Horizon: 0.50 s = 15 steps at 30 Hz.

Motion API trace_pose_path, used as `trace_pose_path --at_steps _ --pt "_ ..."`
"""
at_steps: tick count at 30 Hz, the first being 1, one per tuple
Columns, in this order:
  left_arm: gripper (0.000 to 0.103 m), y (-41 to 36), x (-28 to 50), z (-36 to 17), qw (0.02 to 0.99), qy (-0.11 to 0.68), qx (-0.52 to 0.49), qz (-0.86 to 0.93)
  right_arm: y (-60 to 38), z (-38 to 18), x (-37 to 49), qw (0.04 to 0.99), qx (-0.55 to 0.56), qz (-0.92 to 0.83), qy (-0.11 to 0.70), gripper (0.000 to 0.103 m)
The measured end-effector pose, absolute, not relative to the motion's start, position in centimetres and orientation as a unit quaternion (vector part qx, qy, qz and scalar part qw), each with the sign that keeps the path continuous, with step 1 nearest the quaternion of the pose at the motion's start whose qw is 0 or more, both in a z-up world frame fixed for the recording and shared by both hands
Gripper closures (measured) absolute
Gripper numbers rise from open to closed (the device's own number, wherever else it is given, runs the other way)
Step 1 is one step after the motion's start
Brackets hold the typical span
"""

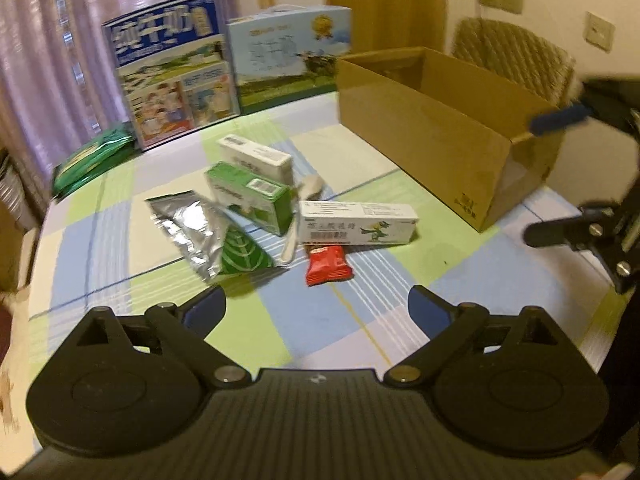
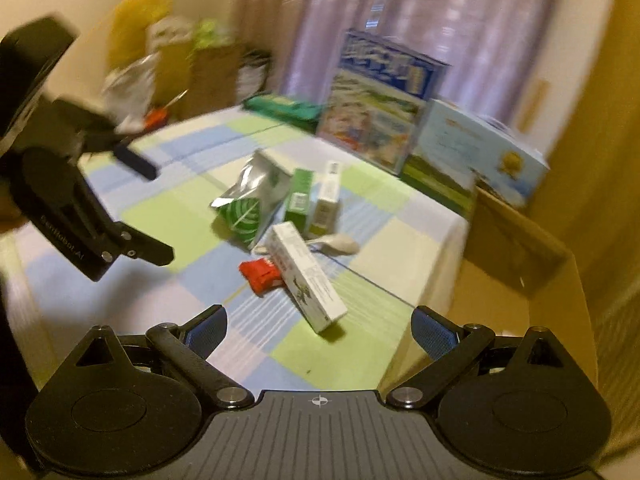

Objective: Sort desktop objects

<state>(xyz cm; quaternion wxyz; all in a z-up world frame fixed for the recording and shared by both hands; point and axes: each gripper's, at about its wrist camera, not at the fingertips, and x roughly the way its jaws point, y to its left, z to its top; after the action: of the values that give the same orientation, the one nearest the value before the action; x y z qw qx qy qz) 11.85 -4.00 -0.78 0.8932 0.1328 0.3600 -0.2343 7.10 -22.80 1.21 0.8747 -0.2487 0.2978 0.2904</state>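
Observation:
A small pile lies mid-table on the checked cloth: a long white box [image 1: 358,222] [image 2: 306,280], a red packet [image 1: 329,266] [image 2: 260,274], a green box [image 1: 248,198] [image 2: 298,198], a white box [image 1: 254,158] [image 2: 328,198], a silver and green foil pouch [image 1: 208,236] [image 2: 250,204] and a white spoon [image 1: 308,196] [image 2: 336,244]. An open cardboard box [image 1: 440,136] [image 2: 516,248] stands to the right. My left gripper [image 1: 318,312] [image 2: 162,214] hovers open, short of the red packet. My right gripper [image 2: 320,330] [image 1: 554,176] is open and holds nothing, near the cardboard box's near end.
Two large printed cartons [image 1: 176,76] [image 1: 288,52] stand at the table's back edge, with green packets [image 1: 92,156] to their left. A woven chair [image 1: 516,56] is behind the cardboard box. Bags and clutter [image 2: 160,64] sit beyond the table's far left side.

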Motion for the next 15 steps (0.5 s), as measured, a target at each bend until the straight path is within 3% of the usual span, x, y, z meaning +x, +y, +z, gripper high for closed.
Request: trace_pose_path --at_steps 10,15 --pt "0.008 -6.2 16.0 -4.3 0.864 0.361 0.174 -0.304 -19.5 -2.8 12.4 0.790 -0.366 0.353 0.342 0.008" --pt "0.009 -6.8 18.2 -6.0 0.862 0.361 0.175 -0.311 -18.6 -3.8 15.4 0.759 -0.391 0.373 0.362 0.016"
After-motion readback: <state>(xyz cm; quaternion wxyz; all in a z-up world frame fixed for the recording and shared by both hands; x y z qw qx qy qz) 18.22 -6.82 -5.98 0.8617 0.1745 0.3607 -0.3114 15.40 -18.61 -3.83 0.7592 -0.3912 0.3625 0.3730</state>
